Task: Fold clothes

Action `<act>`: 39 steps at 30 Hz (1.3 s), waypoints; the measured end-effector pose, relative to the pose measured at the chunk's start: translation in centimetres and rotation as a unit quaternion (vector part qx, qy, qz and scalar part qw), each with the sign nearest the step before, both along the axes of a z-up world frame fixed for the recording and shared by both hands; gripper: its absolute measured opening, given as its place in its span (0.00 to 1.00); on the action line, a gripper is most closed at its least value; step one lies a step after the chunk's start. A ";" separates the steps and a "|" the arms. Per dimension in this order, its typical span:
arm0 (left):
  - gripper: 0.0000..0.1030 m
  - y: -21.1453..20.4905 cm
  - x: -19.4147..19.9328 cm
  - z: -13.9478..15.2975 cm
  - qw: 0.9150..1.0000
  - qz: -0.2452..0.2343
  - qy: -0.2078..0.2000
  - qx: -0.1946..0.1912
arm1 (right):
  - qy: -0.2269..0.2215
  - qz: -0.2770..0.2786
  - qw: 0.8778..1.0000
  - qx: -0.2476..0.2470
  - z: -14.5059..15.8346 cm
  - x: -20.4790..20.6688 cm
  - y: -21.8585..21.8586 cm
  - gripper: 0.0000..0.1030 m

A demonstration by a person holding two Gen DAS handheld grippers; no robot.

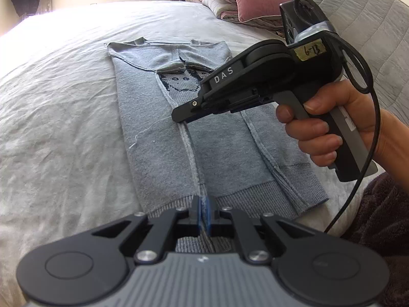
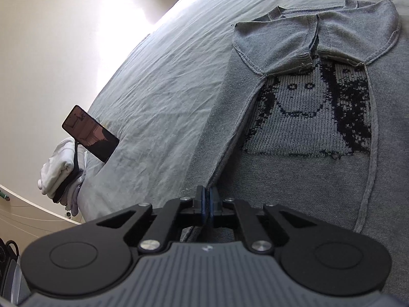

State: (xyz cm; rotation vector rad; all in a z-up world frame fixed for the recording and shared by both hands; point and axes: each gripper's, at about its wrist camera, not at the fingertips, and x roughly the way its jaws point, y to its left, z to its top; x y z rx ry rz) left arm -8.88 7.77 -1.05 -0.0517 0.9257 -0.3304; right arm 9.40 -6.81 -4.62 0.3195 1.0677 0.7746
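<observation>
Both claws pinched tight on the sweater (image 1: 153, 138) – left gripper (image 1: 203, 211) on the hem, right gripper (image 2: 207, 200) on a folded edge – on the bed (image 1: 64, 81).

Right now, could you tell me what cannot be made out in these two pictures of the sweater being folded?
- Left wrist view: the sweater's nearest hem is hidden under the left gripper.
- Left wrist view: the right gripper's pads are hidden by its own black fingers.
- Right wrist view: the sweater's lower part is cut off by the gripper body and the right edge.
- Right wrist view: the phone screen is too dark to read.
- Right wrist view: the white cloth beside the bed is partly hidden.
</observation>
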 end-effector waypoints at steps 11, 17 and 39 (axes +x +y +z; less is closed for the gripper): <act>0.14 1.3 1.8 -1.0 0.995 -0.065 0.028 -0.068 | 0.033 -0.006 0.999 -0.023 -2.0 0.5 -2.1 0.14; 0.13 3.1 5.0 -1.8 0.996 -0.035 -0.001 -0.077 | -0.022 -0.034 0.998 -0.055 0.3 0.5 -5.4 0.14; 0.30 0.1 0.9 -1.8 0.989 -0.101 0.037 -0.102 | 0.035 0.004 0.997 -0.067 0.6 -8.8 -9.3 0.15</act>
